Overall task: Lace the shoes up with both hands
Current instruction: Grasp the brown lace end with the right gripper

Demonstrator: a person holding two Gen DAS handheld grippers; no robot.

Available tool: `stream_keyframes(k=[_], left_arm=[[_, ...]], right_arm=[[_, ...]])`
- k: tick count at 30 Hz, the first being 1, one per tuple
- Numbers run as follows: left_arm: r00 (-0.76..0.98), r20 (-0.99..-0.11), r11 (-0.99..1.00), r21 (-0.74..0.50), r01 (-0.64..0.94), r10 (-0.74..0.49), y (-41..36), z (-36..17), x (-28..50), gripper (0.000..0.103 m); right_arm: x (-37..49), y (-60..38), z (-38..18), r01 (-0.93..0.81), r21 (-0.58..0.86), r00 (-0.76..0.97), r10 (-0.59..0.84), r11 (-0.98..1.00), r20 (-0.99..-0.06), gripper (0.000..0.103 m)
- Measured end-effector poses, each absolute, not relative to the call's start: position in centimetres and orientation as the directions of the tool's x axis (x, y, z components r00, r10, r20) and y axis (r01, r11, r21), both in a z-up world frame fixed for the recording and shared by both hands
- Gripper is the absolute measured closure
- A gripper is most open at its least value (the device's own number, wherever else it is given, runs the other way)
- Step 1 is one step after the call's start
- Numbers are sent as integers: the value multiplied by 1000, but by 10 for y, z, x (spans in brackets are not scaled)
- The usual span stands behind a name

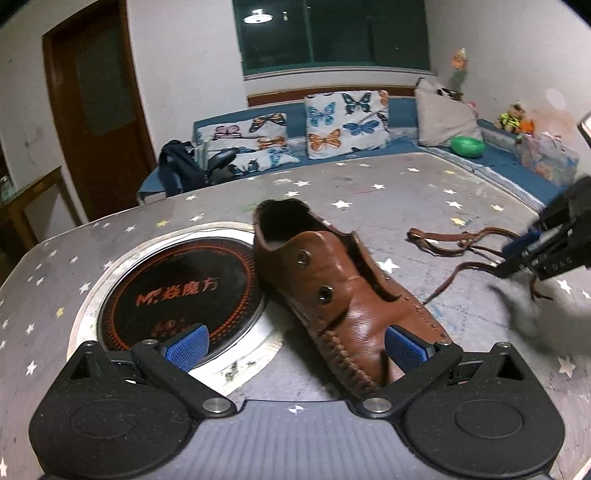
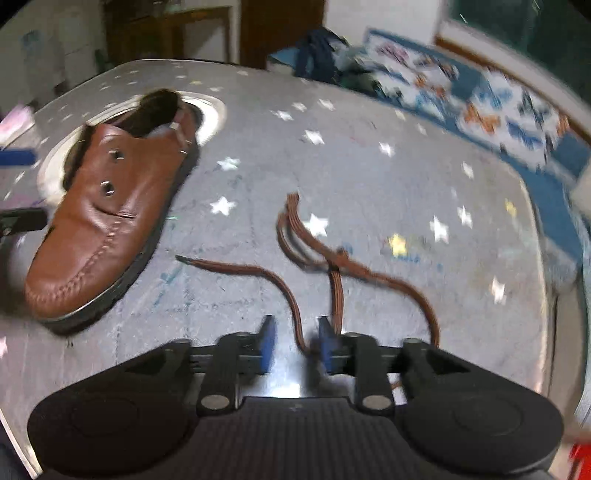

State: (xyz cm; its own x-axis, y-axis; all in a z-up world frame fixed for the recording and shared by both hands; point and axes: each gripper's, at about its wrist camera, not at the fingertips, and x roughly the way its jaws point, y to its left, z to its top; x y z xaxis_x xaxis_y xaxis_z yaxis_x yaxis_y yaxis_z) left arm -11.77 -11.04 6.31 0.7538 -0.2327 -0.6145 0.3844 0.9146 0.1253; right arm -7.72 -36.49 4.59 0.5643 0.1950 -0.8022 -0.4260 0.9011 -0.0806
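Brown leather shoe (image 1: 332, 291) lying on the grey star-patterned surface (image 1: 388, 206), heel far, toe near, its near-left edge resting over the rim of a round inset cooktop (image 1: 177, 291) with orange lettering. Two metal eyelets (image 1: 303, 257) showing on the near flap, both bare, no lace through them. Left claw (image 1: 295, 345) spread wide, one blue pad over the cooktop, the other just at the right of the toe, nothing gripped between. Over to the right of the shoe, brown shoelace (image 2: 332, 258) sprawled loose on the surface in loops and a knotted tangle, one tipped end pointing left toward the shoe's sole but well short of touching it. Right claw (image 2: 295, 345) low over the near part of that lace, blue fingers (image 2: 267, 343) parted with a clear gap, a strand running in between them and close against the right-hand pad; not pinched shut, as far as the blur allows. From the left wrist view, right claw (image 1: 532, 254) at the far right edge, down among the lace strands, blurred. Beyond the surface, a blue bench seat (image 1: 399, 107) with butterfly-print cushions (image 1: 345, 123), a green bowl-like object (image 1: 467, 146), a wooden door (image 1: 99, 110) far left, a dark window (image 1: 332, 33) above.
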Motion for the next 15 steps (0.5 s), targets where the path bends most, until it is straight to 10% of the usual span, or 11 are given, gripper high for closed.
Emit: stream_keyframes(k=[10, 15], left_arm=[[721, -613, 869, 110, 483, -323, -113, 67, -120, 0], [718, -604, 845, 133, 519, -346, -117, 69, -123, 0]], right_arm=[[-52, -352, 30, -559, -74, 537, 293, 826, -791, 56], [-62, -355, 30, -554, -11, 508, 328, 832, -796, 83]])
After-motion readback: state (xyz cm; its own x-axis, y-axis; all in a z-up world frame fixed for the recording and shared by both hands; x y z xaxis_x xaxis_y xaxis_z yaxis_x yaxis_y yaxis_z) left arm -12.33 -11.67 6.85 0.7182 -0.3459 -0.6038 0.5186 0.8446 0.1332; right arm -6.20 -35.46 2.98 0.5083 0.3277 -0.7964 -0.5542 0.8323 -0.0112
